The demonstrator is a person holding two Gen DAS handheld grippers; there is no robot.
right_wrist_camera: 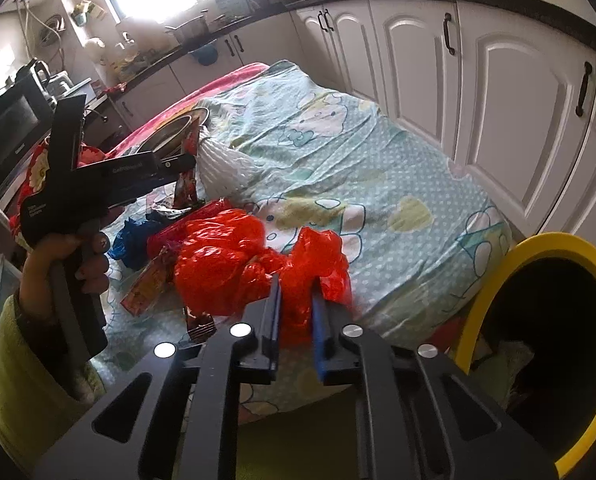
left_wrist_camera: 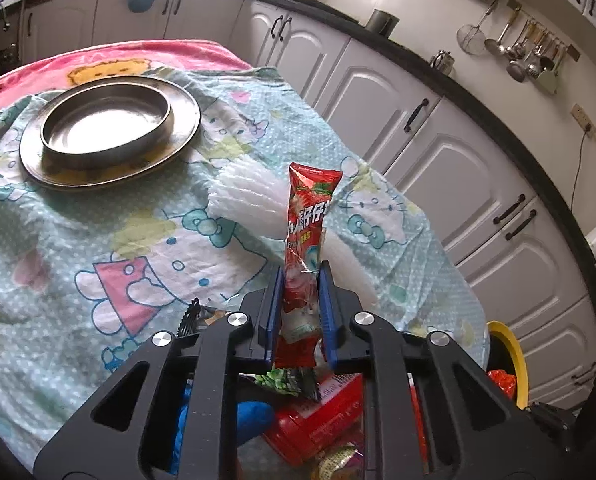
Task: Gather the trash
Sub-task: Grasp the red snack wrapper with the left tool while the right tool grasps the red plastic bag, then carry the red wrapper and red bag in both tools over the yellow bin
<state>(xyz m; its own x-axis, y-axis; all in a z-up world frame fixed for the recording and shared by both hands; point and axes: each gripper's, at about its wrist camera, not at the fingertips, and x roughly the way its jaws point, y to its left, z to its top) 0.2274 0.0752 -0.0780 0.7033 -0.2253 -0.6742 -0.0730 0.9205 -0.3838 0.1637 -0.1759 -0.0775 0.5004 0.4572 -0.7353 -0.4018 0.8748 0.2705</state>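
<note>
Left gripper (left_wrist_camera: 301, 312) clamped on the lower part of a red snack wrapper (left_wrist_camera: 308, 216), which stands upright between the blue pads, lifted clear of the table so it can be carried off; right gripper (right_wrist_camera: 295, 316) closed on a fold of the crumpled red plastic bag (right_wrist_camera: 233, 256), the bag's bulk resting on the cloth near the table's front edge, apparently gripped for the same purpose. Both hold trash, one piece each, so that two items may go to the bin in one pass; yellow-rimmed bin (right_wrist_camera: 546, 344) just off the table's front right corner, mouth tipped toward the right gripper and unobstructed. Remaining trash clusters along the front edge: a blue crumpled scrap (right_wrist_camera: 131, 242), a flat orange packet (right_wrist_camera: 145, 288), a small dark wrapper (right_wrist_camera: 199, 326); these lie beside the bag and could be dragged along when it is lifted. White foam netting (left_wrist_camera: 249, 196) sits mid-table; steel bowl (left_wrist_camera: 105, 124) on a steel plate (left_wrist_camera: 185, 128) occupies the far left corner, well apart. Person's hand (right_wrist_camera: 77, 260) grips the left tool's handle.
</note>
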